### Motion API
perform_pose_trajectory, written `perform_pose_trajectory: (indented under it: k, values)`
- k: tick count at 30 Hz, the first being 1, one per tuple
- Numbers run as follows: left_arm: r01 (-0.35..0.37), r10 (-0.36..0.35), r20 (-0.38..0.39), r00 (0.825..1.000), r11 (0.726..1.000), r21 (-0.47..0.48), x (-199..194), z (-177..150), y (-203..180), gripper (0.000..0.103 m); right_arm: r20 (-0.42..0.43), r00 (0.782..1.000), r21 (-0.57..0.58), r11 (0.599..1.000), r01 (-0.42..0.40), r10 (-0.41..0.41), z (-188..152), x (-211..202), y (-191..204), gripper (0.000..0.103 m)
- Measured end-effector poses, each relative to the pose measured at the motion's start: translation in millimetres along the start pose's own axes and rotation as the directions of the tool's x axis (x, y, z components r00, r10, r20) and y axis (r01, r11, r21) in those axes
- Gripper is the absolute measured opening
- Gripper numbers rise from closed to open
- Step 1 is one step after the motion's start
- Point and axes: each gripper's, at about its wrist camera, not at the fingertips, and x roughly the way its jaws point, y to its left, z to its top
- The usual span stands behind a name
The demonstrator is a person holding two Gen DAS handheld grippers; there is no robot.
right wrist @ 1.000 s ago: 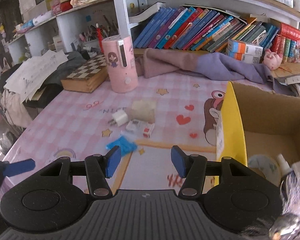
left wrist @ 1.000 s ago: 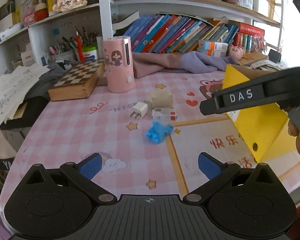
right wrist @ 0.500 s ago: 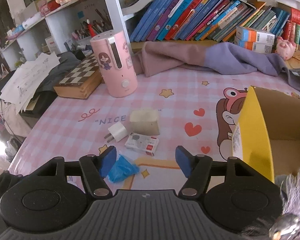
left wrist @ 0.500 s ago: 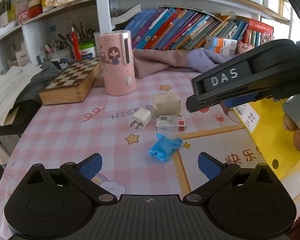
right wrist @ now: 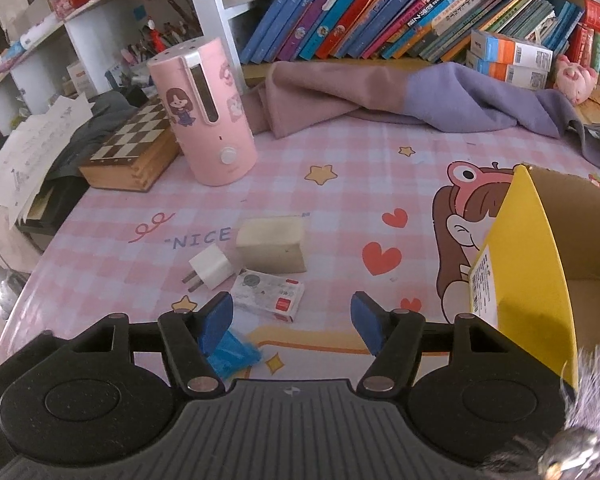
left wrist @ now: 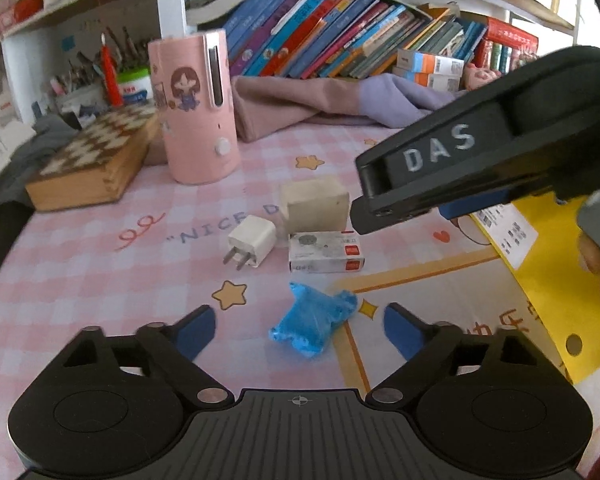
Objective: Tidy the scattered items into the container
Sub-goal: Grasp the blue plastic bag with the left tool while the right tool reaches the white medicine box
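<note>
A crumpled blue wrapper [left wrist: 312, 322] lies on the pink checked table between the jaws of my left gripper [left wrist: 299, 330]; the jaws are closing and the pads are clear of it. Just beyond lie a white charger plug [left wrist: 254, 242], a small white and red box [left wrist: 326, 256] and a beige block [left wrist: 314, 202]. My right gripper [right wrist: 292, 318] is open, hovering with the white and red box [right wrist: 268, 294] just past its tips and the blue wrapper [right wrist: 232, 354] under its left finger. One right gripper finger [left wrist: 440, 160] crosses the left wrist view. The yellow cardboard box [right wrist: 528, 264] stands open at the right.
A pink cylindrical appliance [right wrist: 206, 120] and a wooden chessboard case [right wrist: 132, 152] stand behind the items. A pink and purple cloth [right wrist: 380, 96] lies along the back under a shelf of books. The table's edge runs along the left, with papers beyond.
Both grippers have moved forward and lower toward the scattered items. The left jaws have narrowed around the blue wrapper. The right jaws stand wider than a second ago.
</note>
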Motion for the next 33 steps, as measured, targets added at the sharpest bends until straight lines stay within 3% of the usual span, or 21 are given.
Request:
perform_pose_trajectory:
  k: [7, 10, 15, 24, 33]
  values:
    - [0.046, -0.046, -0.05, 0.998, 0.999, -0.014, 17.8, 0.3, 1.7, 0.041, -0.018, 1.0, -0.002, 1.0, 0.015, -0.015, 3.4, 8.6, -1.2, 0.063]
    - [0.077, -0.077, -0.052, 0.996, 0.997, 0.01, 16.5, -1.5, 1.4, 0.03, -0.027, 1.0, -0.007, 1.0, 0.011, -0.012, 3.6, 12.5, 1.0, 0.063]
    - [0.068, -0.066, -0.039, 0.997, 0.996, 0.053, -5.4, -7.4, 6.9, 0.028, -0.044, 0.999, -0.029, 1.0, 0.011, -0.012, 4.2, 25.2, 10.3, 0.063]
    - [-0.02, 0.017, -0.016, 1.0, 0.987, -0.157, -58.6, -24.1, 52.3, 0.028, -0.057, 0.997, -0.035, 0.998, 0.051, -0.053, 2.0, 58.2, 30.3, 0.063]
    - [-0.063, 0.067, 0.016, 0.998, 0.983, -0.173, -86.1, -28.9, 59.0, 0.028, -0.042, 0.994, -0.066, 0.993, 0.099, -0.102, -1.4, 81.1, 38.2, 0.061]
